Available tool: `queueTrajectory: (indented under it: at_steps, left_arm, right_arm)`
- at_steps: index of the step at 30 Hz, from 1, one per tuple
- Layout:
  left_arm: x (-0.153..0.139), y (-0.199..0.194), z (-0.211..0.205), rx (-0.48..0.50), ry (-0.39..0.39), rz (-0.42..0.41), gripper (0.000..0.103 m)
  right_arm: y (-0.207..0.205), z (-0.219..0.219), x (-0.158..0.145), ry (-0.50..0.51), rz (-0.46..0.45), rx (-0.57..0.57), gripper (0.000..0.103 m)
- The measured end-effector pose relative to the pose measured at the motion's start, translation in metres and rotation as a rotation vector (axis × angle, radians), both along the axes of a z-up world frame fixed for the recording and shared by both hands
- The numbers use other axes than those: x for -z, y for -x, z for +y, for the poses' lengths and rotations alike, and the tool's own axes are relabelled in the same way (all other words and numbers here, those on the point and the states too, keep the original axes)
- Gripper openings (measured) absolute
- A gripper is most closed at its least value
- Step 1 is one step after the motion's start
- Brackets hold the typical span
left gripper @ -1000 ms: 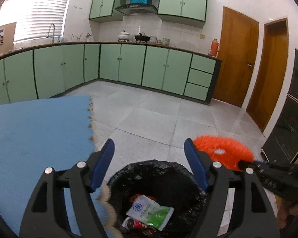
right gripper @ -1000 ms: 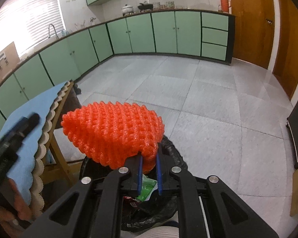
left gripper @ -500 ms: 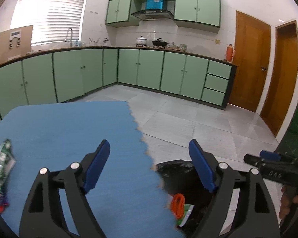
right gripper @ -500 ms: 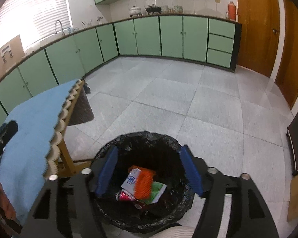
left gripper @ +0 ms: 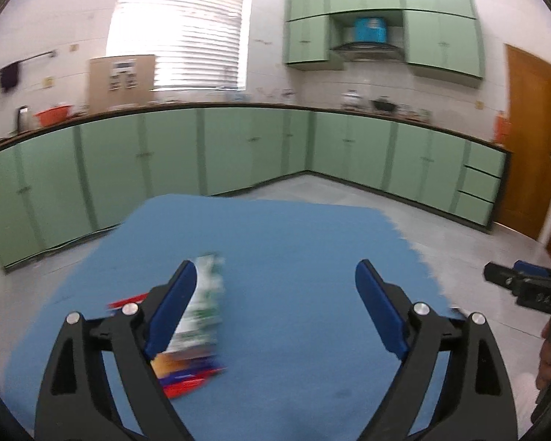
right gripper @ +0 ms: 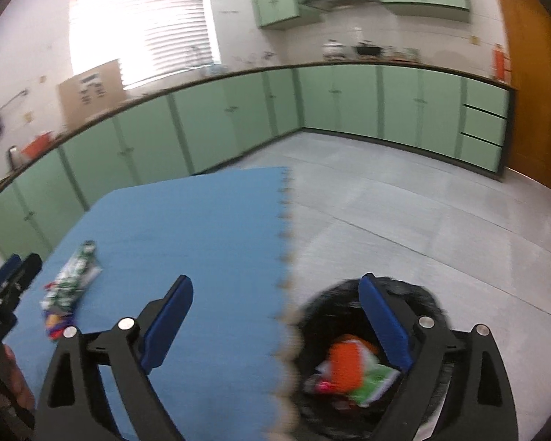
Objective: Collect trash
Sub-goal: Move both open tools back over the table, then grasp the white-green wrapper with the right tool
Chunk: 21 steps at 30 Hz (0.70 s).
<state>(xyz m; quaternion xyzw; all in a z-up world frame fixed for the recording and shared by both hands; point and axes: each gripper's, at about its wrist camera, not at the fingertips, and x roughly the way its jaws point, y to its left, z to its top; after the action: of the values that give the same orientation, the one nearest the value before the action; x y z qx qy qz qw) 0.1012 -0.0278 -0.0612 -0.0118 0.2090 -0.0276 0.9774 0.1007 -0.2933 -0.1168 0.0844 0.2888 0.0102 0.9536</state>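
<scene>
My left gripper (left gripper: 275,308) hangs over the blue mat (left gripper: 294,242), and its jaws are opening with nothing between them. Just past its left finger lies a green and white wrapper (left gripper: 205,308) on the mat, with some red and orange scraps (left gripper: 187,375) beside it, all a bit blurry. My right gripper (right gripper: 275,323) is at the mat's edge, and its jaws are opening too, and they hold nothing. One blue finger sits over the mat and the other over the black trash bin (right gripper: 367,360), which stands on the floor just beside the mat's zigzag edge. Inside the bin I see an orange net (right gripper: 349,364) lying on green and white packets (right gripper: 374,386). From the right camera, the wrapper pile on the mat is far over to the left, near my other gripper, well apart from the bin. Past the mat is a pale gray tiled floor (right gripper: 404,198). Farther back, light green cupboards (left gripper: 238,154) run along two walls under a dark counter. A brown cardboard box (left gripper: 121,77) and an orange bowl (left gripper: 53,114) stand on the counter at the left. Behind them is a bright window with white blinds (left gripper: 180,33). More green cupboards hang high on the wall around a cooker hood (left gripper: 367,49). A brown wooden door (left gripper: 532,139) is far off at the right.
</scene>
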Motion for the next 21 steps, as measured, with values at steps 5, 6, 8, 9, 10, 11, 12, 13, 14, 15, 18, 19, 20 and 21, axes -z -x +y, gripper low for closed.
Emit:
queueTrajectory:
  at_steps: [5,6,8,9,10,11,12,13,14,15,18,19,20,21]
  left_arm:
    - [0.003,0.014,0.072,-0.171,-0.018,0.028,0.086]
    - [0.005,0.016,0.085,-0.202,-0.024,0.034,0.086]
    - [0.008,0.019,0.107,-0.239,-0.022,0.044,0.086]
    - [0.011,0.021,0.117,-0.258,-0.017,0.049,0.086]
    - [0.011,0.022,0.123,-0.268,-0.013,0.052,0.086]
    - [0.013,0.022,0.132,-0.284,-0.007,0.058,0.086]
    - [0.015,0.024,0.138,-0.291,-0.002,0.061,0.086]
    - [0.016,0.024,0.144,-0.296,0.003,0.063,0.086]
    - [0.017,0.024,0.152,-0.301,0.009,0.066,0.086]
    - [0.018,0.024,0.156,-0.303,0.012,0.066,0.086]
    - [0.022,0.022,0.169,-0.303,0.008,0.062,0.086]
    - [0.022,0.021,0.172,-0.302,0.003,0.062,0.086]
    - [0.024,0.020,0.173,-0.301,-0.001,0.064,0.086]
    - [0.025,0.017,0.176,-0.301,-0.003,0.063,0.086]
  right_arm:
    - [-0.011,0.067,-0.004,-0.004,-0.016,-0.122,0.091]
    - [-0.013,0.083,-0.004,-0.006,-0.016,-0.147,0.091]
    - [-0.015,0.113,-0.003,-0.007,-0.024,-0.188,0.091]
    - [-0.016,0.127,-0.002,-0.003,-0.026,-0.205,0.091]
    - [-0.017,0.140,0.001,0.003,-0.027,-0.220,0.091]
    - [-0.018,0.156,0.003,0.011,-0.026,-0.236,0.091]
    - [-0.018,0.167,0.006,0.017,-0.029,-0.244,0.091]
    - [-0.018,0.177,0.008,0.024,-0.034,-0.250,0.091]
    - [-0.018,0.187,0.010,0.029,-0.037,-0.254,0.091]
    - [-0.019,0.199,0.013,0.033,-0.040,-0.261,0.091]
    - [-0.021,0.221,0.018,0.035,-0.043,-0.270,0.091]
    - [-0.022,0.227,0.019,0.040,-0.043,-0.272,0.091]
    - [-0.023,0.235,0.021,0.052,-0.045,-0.273,0.091]
    - [-0.024,0.241,0.023,0.060,-0.043,-0.272,0.091]
